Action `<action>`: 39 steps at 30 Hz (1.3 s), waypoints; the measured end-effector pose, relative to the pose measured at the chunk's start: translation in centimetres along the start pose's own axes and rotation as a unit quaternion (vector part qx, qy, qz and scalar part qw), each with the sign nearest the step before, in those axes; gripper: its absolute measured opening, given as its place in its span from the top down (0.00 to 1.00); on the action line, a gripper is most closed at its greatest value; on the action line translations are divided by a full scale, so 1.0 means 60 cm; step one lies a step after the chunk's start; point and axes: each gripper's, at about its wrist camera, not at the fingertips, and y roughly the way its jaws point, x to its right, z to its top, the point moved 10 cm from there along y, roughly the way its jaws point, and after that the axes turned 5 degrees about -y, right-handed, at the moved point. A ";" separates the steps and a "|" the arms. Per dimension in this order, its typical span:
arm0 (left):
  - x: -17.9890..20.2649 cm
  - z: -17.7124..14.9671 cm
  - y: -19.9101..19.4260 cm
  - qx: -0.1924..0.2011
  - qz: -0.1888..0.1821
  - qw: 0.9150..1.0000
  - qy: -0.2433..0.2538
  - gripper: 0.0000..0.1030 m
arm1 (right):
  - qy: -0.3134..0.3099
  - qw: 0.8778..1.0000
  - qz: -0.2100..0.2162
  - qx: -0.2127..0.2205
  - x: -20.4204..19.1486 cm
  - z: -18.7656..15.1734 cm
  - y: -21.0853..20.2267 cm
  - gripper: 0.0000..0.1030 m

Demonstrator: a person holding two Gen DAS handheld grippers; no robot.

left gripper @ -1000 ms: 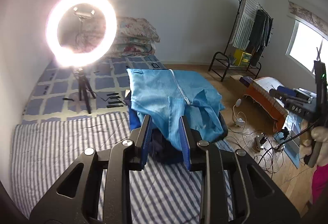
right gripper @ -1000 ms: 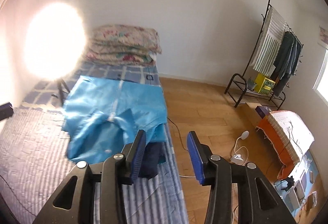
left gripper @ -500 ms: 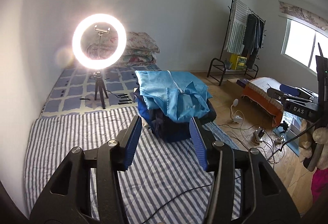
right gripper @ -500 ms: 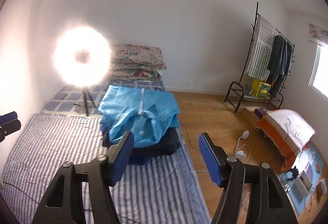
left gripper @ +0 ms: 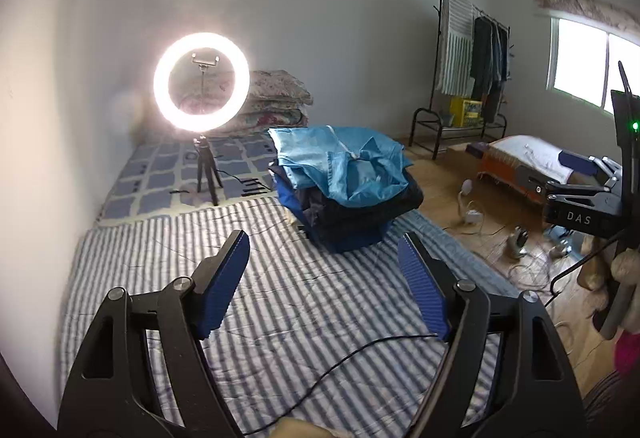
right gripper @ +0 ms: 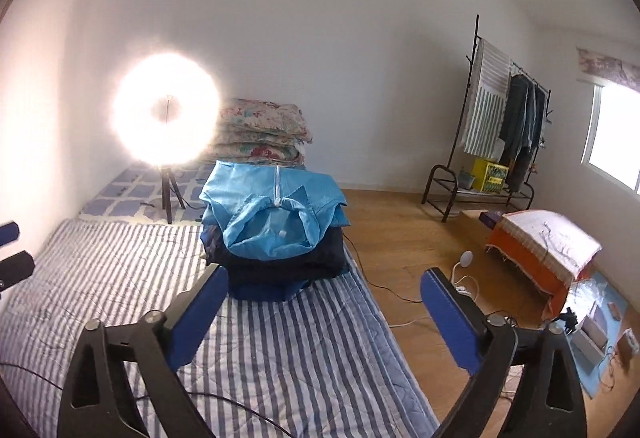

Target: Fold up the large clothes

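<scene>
The left tool (left gripper: pixel 322 286) is spread wide, and its jaws are opening; nothing lies between its blue pads (left gripper: pixel 222 284). It hangs over the striped quilt (left gripper: pixel 280 298), apart from the clothes. The right tool (right gripper: pixel 322 314) is likewise spread, jaws opening, with nothing between its pads (right gripper: pixel 450 318). In the right wrist view, only quilt and wooden floor (right gripper: pixel 400 238) show in the gap.

The task's thing, a light blue garment (left gripper: pixel 344 165) with a white zipper, lies folded on top of a stack (left gripper: pixel 348 213) of dark folded clothes. The stack rests on the quilt, at its far right edge, next to the floor. Neither tool touches the garment or the stack.

A lit ring light (left gripper: pixel 202 81) stands on a small tripod (left gripper: pixel 206 169) on a checked mat (left gripper: pixel 160 173) behind the quilt, to the left of the stack. Folded floral bedding (left gripper: pixel 276 105) is piled against the wall behind the light. A black cable (left gripper: pixel 348 358) runs across the near part of the quilt.

On the floor to the right stand a clothes rack (left gripper: pixel 468 77) with hanging items and a low orange-sided cushion (right gripper: pixel 548 250). Loose cables and small devices lie on the floor beside it. A window (left gripper: pixel 588 65) is set in the right wall. In the left wrist view, the right tool and the hand (left gripper: pixel 626 286) holding it appear at the right edge.
</scene>
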 end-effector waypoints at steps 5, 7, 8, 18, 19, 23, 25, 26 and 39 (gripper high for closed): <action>0.000 -0.006 -0.016 0.009 0.005 1.000 -0.001 0.00 | 0.001 1.000 0.000 0.009 -0.009 -0.004 -0.008 0.00; -0.002 -0.005 -0.021 0.017 0.010 1.000 0.000 0.00 | -0.001 1.000 0.001 0.013 -0.012 -0.003 -0.011 0.00; -0.005 -0.004 -0.022 0.018 0.015 1.000 -0.002 0.00 | -0.001 1.000 0.000 0.016 -0.013 -0.002 -0.012 0.00; -0.024 -0.016 -0.015 0.008 0.048 0.999 0.007 0.00 | 0.034 0.999 0.008 0.030 -0.011 -0.002 -0.016 0.00; -0.026 -0.017 -0.013 0.007 0.048 0.999 0.007 0.00 | 0.035 0.999 0.008 0.029 -0.011 -0.003 -0.015 0.00; -0.031 -0.023 -0.005 0.000 0.056 0.998 0.010 0.00 | 0.039 0.999 0.007 0.024 -0.010 -0.011 -0.009 0.00; -0.034 -0.024 0.000 -0.002 0.060 0.998 0.009 0.00 | 0.041 0.999 0.006 0.022 -0.010 -0.015 -0.007 0.00; -0.034 -0.025 0.002 -0.004 0.059 0.998 0.008 0.00 | 0.040 0.999 0.006 0.020 -0.011 -0.017 -0.005 0.00; -0.026 -0.028 0.001 -0.006 0.056 0.998 0.012 0.00 | 0.030 0.999 0.011 0.021 -0.027 -0.020 -0.002 0.00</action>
